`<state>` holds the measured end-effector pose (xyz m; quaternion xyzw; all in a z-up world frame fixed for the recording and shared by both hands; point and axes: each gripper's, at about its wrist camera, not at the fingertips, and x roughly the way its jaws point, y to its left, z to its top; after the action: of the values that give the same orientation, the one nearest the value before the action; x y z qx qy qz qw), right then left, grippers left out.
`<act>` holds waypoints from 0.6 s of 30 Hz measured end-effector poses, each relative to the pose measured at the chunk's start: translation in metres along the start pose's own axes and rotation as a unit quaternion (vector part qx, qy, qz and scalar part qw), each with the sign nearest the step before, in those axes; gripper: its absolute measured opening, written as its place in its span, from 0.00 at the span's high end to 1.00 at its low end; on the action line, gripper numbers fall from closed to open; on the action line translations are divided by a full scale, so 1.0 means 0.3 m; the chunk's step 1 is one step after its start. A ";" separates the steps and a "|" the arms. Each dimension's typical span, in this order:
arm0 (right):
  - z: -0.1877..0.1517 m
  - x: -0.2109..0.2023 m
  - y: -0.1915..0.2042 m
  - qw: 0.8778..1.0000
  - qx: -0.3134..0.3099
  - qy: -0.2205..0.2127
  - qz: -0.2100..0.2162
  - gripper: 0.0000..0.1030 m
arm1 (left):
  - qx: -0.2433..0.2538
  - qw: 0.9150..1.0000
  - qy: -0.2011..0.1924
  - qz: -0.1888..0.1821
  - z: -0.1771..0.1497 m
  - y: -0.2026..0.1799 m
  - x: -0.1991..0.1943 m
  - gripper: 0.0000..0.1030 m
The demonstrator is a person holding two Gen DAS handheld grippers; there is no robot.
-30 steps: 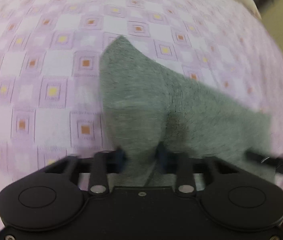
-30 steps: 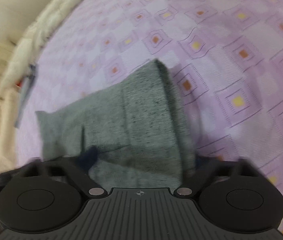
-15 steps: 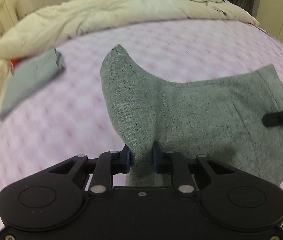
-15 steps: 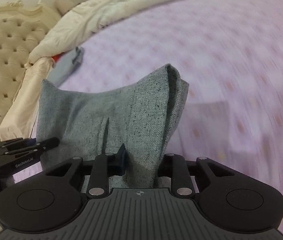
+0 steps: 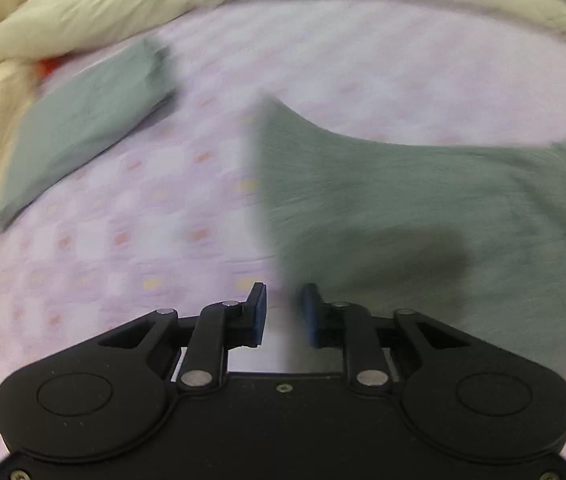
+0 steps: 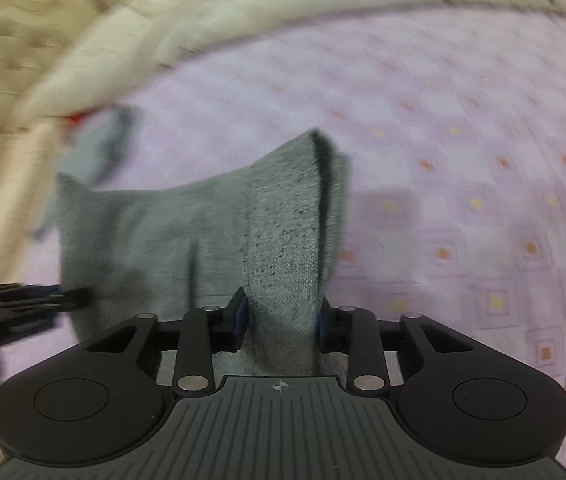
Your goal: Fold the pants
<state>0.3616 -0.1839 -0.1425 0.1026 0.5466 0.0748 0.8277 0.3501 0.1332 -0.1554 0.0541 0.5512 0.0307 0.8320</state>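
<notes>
**Risk Assessment: Grey Pants Held at One Corner Only**

**Left side.** At 10 o'clock in the left wrist view, a folded grey garment [image 5: 83, 136] lies flat on the lilac checked bedsheet [image 5: 123, 240], beside a cream duvet [image 5: 243, 4]. A small red item [image 5: 49, 66] shows at the duvet's edge; it cannot be identified.

**Left gripper** [image 5: 283, 314]. The jaws stand parted. The edge of the pants [image 5: 423, 220] runs through the gap, but the left pad [image 5: 259, 312] is clear of the cloth. Judgement: this corner is released or about to slip free.

**Right gripper** [image 6: 281, 312]. The jaws are clenched on a thick bunch of the pants [image 6: 279, 248], which rise toward 12 o'clock and spread toward 9 o'clock above the sheet.

**Failure modes (judgement).**
- With one corner loose, the folded layers can slide apart and land skewed.
- The right-hand bunch shows a doubled edge; dropping it as it is can leave a ridge or misaligned hems.
- Both views are motion-blurred; fast travel can flip the free edge over.
- Carrying toward 10 o'clock can disturb the folded garment.

**Containers.** No container is visible in either view.
</notes>
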 end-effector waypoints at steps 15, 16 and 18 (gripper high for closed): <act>-0.316 0.003 0.126 0.992 -0.121 -0.006 -0.043 0.86 | 0.040 0.999 0.001 -0.003 -0.268 -0.148 -0.004 0.76; -0.313 -0.009 0.126 0.992 -0.116 -0.004 -0.042 0.86 | 0.041 0.999 0.002 -0.002 -0.270 -0.145 -0.011 0.77; -0.292 -0.043 0.117 0.994 -0.103 -0.011 -0.031 0.86 | 0.026 1.000 0.000 -0.007 -0.266 -0.120 -0.040 0.78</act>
<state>0.2756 -0.1452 -0.1555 0.0005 0.5295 0.1041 0.8419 0.2715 0.1006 -0.1798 0.0717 0.5522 0.0109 0.8305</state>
